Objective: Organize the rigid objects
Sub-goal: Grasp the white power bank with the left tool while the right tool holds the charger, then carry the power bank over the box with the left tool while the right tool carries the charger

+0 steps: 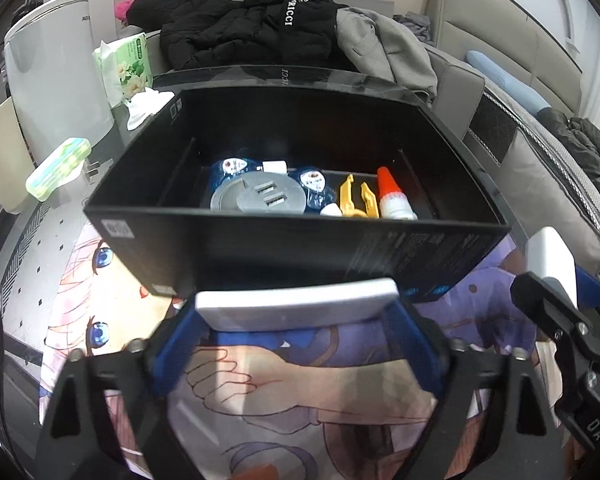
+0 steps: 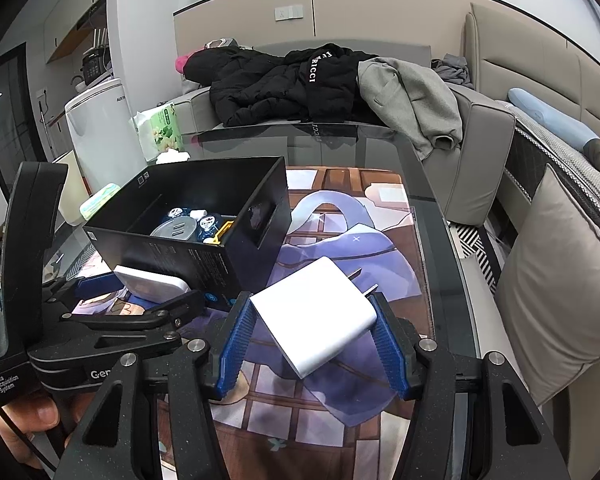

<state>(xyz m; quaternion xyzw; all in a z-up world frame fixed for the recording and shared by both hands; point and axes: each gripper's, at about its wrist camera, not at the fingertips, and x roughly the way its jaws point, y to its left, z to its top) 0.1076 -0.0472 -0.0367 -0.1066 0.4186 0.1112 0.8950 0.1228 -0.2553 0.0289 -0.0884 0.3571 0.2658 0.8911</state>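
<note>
My left fingers [image 1: 296, 334] bracket a flat white slab [image 1: 296, 305], a power bank or charger by the look of it, hovering just short of the black box's [image 1: 228, 240] near wall. The pads sit at the slab's two ends, but I cannot tell whether they press on it. My right fingers [image 2: 314, 320] are clamped on a white plug adapter [image 2: 314, 314], prongs pointing away, held above the printed mat [image 2: 340, 240] to the right of the box.

What worries me:
- The slab is only pinched by its short ends. If the left grip is loose, it could slip and land on the mat instead of clearing the wall.
- The slab is level with the box's near rim. A low approach would knock that wall and shove the light box across the surface.
- My two tools are close together near the box's near right corner, so they could collide if both go in at once.

Count inside the box: one grey round disc [image 1: 256, 198], two blue packets [image 1: 314, 186], one yellow clip [image 1: 358, 200], one red-capped bottle [image 1: 392, 196]. Outside it: two white pieces, one in each hand.
</note>
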